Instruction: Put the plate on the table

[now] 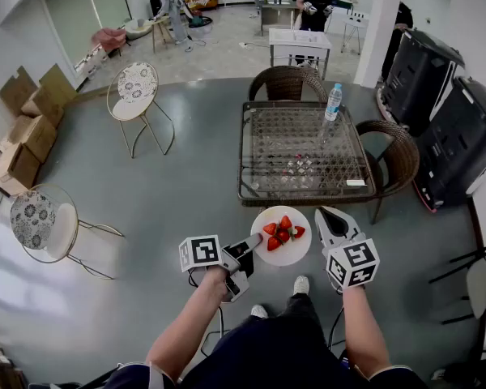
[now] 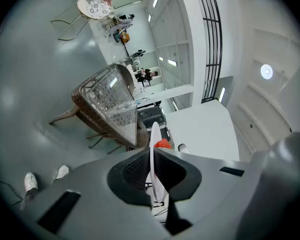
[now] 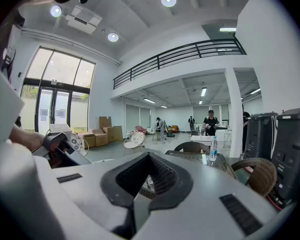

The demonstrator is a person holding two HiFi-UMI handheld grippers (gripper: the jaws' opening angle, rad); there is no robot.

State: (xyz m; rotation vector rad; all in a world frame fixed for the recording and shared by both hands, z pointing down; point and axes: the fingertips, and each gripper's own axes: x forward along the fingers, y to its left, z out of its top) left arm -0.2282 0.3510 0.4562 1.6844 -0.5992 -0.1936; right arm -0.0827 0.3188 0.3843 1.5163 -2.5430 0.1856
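A white plate (image 1: 281,236) carrying several red strawberries (image 1: 282,232) hangs in the air just short of the near edge of the glass-topped wicker table (image 1: 259,140). My left gripper (image 1: 248,248) is shut on the plate's left rim. In the left gripper view the plate (image 2: 154,136) stands edge-on between the jaws, with a strawberry (image 2: 163,144) beside it and the table (image 2: 107,101) beyond. My right gripper (image 1: 332,224) hovers just right of the plate without touching it. Its jaws look shut with nothing between them (image 3: 146,181).
A water bottle (image 1: 333,102) stands at the table's far right corner, and a small white item (image 1: 355,182) lies near its right front corner. Wicker chairs (image 1: 287,82) (image 1: 397,159) flank the table. Metal-framed chairs (image 1: 138,96) stand to the left, black machines (image 1: 458,140) to the right.
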